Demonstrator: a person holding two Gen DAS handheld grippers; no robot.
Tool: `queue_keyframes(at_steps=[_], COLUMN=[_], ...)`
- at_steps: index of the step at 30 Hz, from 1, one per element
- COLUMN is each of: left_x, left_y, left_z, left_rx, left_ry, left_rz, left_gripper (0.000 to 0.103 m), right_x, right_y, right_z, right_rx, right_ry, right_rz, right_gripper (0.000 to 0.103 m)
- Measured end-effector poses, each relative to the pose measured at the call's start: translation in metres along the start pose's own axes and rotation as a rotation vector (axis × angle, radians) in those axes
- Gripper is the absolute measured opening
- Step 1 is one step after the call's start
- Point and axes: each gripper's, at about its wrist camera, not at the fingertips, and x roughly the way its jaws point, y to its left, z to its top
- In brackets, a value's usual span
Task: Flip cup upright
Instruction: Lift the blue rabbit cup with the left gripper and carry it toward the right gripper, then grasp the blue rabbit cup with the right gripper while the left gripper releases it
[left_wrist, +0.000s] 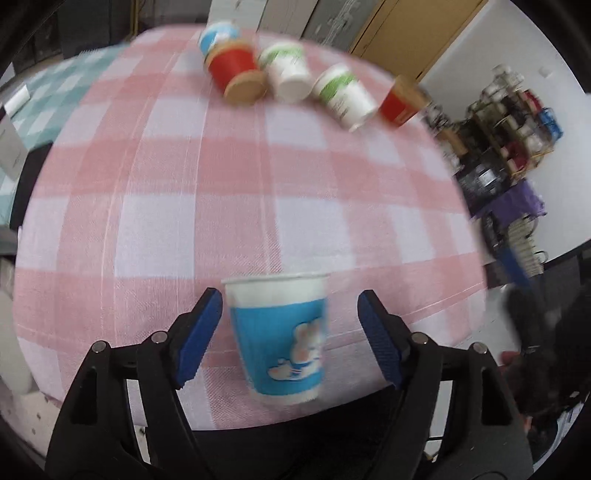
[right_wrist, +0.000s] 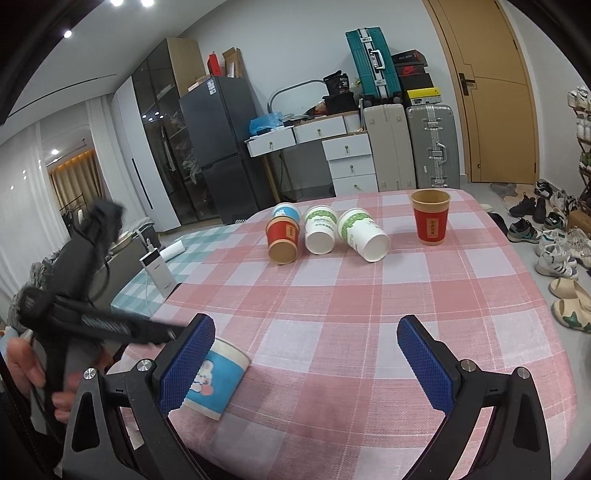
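Left tongs (left_wrist: 290, 302) spread wide, blue pads either side of the blue cup (left_wrist: 282, 336) without touching it. Blue cup standing rim-up near the front edge of the bench (left_wrist: 221, 184), so that one looks finished and released, though motion blur in the left wrist view leaves the footing a little uncertain. Right tongs (right_wrist: 306, 336) also wide apart and holding nothing, hanging over open checked cloth with the blue cup (right_wrist: 218, 380) just beside the left pad. Further back, an upright red cup (right_wrist: 430, 216) already done, standing apart toward the far right. Still lying on their sides in a tight cluster at the far end: a red cup (right_wrist: 282, 236), another blue one (right_wrist: 286, 212) behind it, and two white-and-green cups (right_wrist: 321, 229), mouths facing this way. By that count, two up and four left. Plenty of bare cloth between the tongs and the cluster for a clear approach; little margin in front of the blue cup, close to the near-left edge.
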Motion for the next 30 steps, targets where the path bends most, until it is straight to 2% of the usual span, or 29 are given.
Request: queue_keyframes(at_steps=[1, 2, 5, 7, 8, 15, 18, 22, 24, 25, 28, 30], left_x=[-0.018, -0.031, -0.076, -0.094, -0.099, -0.111, -0.112, -0.108, -0.109, -0.11, -0.114, -0.117], left_y=[-0.005, -0.008, -0.017, -0.02, -0.022, -0.014, -0.005, 0.002, 0.007, 0.009, 0.019, 0.027], left_z=[0.001, 0.001, -0.007, -0.015, -0.019, -0.049, -0.06, -0.068, -0.071, -0.073, -0.08, -0.086], left_rx=[0.014, 0.023, 0.052, 0.071, 0.079, 0.081, 0.058, 0.041, 0.027, 0.02, -0.001, -0.011], left_ry=[-0.068, -0.125, -0.354, -0.446, -0.466, -0.503, -0.507, -0.467, -0.472, -0.477, -0.508, -0.509], left_rz=[0.005, 0.019, 0.127, 0.189, 0.218, 0.287, 0.257, 0.274, 0.276, 0.297, 0.324, 0.331], left_gripper=[0.079, 0.087, 0.102, 0.102, 0.102, 0.102, 0.102, 0.102, 0.102, 0.102, 0.102, 0.102], right_x=[0.0, 0.0, 0.001, -0.002, -0.006, -0.02, -0.022, -0.016, -0.003, 0.01, 0.052, 0.076], right_y=[0.003, 0.006, 0.02, 0.031, 0.036, 0.054, 0.059, 0.059, 0.058, 0.057, 0.055, 0.049], right_z=[0.001, 0.003, 0.006, 0.009, 0.009, 0.003, -0.001, -0.001, -0.002, -0.003, -0.011, -0.016], right_rx=[-0.002, -0.003, -0.02, -0.039, -0.045, -0.015, -0.009, 0.016, 0.04, 0.044, 0.086, 0.132], right_ry=[0.001, 0.003, 0.019, 0.031, 0.025, 0.037, 0.046, 0.083, 0.144, 0.201, 0.384, 0.469], right_rz=[0.007, 0.017, 0.047, 0.08, 0.096, 0.17, 0.174, 0.173, 0.204, 0.22, 0.19, 0.208], right_gripper=[0.102, 0.102, 0.102, 0.102, 0.102, 0.103, 0.103, 0.103, 0.103, 0.103, 0.103, 0.103])
